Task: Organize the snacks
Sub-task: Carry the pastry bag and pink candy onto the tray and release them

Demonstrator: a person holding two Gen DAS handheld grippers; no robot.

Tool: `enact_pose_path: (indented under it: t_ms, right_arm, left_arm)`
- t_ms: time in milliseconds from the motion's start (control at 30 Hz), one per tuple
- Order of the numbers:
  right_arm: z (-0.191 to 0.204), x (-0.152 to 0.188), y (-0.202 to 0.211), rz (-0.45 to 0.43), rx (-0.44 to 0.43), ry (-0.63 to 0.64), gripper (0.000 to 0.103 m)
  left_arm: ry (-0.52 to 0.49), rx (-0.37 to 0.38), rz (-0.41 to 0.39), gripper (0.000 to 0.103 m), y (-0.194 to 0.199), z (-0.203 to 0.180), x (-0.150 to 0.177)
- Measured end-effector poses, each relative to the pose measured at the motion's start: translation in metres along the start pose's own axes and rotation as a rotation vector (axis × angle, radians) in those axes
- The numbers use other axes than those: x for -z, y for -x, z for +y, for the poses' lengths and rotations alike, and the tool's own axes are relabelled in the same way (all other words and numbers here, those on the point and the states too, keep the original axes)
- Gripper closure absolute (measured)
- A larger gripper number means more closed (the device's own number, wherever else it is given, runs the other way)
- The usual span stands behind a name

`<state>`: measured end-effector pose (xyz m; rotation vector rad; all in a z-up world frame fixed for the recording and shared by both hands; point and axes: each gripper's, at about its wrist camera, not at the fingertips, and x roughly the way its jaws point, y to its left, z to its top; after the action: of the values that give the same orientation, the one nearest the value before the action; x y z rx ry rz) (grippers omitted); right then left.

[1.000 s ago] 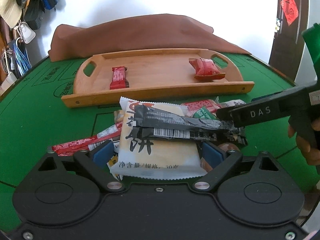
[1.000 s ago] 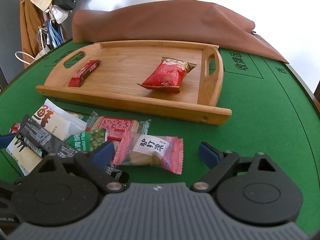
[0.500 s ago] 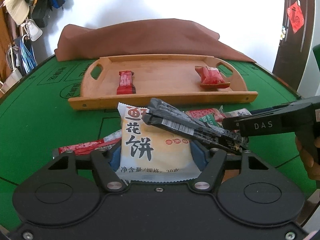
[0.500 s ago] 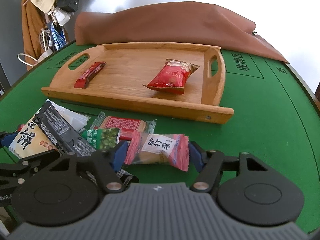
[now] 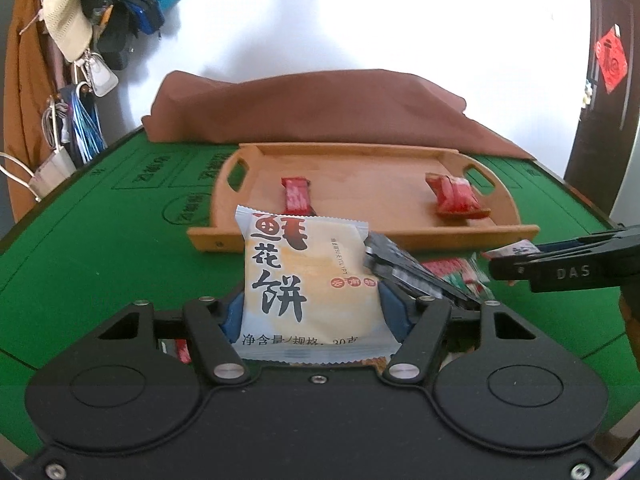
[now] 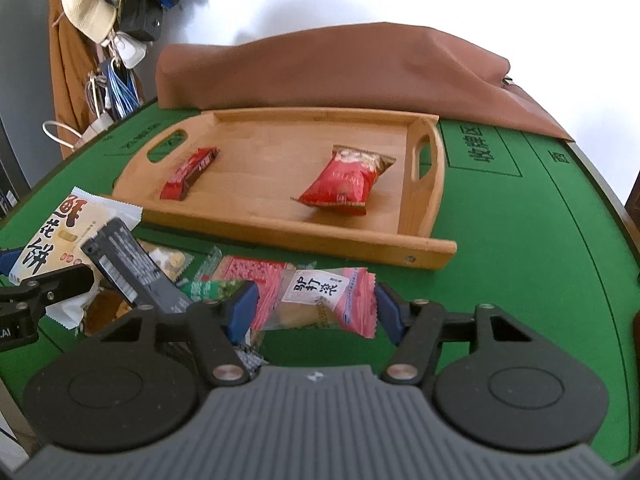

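Gripping one snack each, both grippers work above the green table (image 6: 520, 264). The left gripper (image 5: 312, 312) has just closed on a cream pastry packet (image 5: 308, 280), lifted clear of the pile, its long axis tilted toward 12 o'clock at the wooden tray (image 5: 360, 240). The right gripper (image 6: 316, 312) has just closed on a pink wrapped cake (image 6: 320, 300), lying crosswise, 9 to 3. Likely both are bound for the tray, where a red bar (image 6: 190, 174) and a red pouch (image 6: 344, 184) lie well apart.
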<state>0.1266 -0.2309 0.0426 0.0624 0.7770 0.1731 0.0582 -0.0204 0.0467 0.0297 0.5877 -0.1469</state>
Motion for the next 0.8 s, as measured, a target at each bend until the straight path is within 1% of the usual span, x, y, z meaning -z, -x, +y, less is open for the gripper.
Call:
enact_pose_path:
  t_ms: [200,400,567,667,800]
  right_arm:
    - [-0.005,-0.012,0.002,-0.024,-0.009,-0.023,0.038]
    - [-0.008,-0.023,-0.002,-0.037,-0.02,-0.05,0.038]
    - [-0.009,-0.032,-0.007,-0.044,-0.017,-0.059,0.039]
    - [-0.008,-0.039,-0.012,-0.05,-0.013,-0.068,0.043]
    - [-0.008,-0.049,-0.021,-0.053,-0.011,-0.08,0.044]
  left_arm:
    - [0.039,-0.012,-0.027,0.039,0.002,0.015,-0.014]
    - [0.054,-0.023,-0.054,0.039,0.001,0.024,-0.033]
    - [0.073,-0.004,-0.053,0.039,-0.008,0.026,-0.046]
    - [0.074,0.004,-0.048,0.039,-0.016,0.024,-0.051]
    - [0.071,0.012,-0.026,0.039,-0.031,0.02,-0.056]
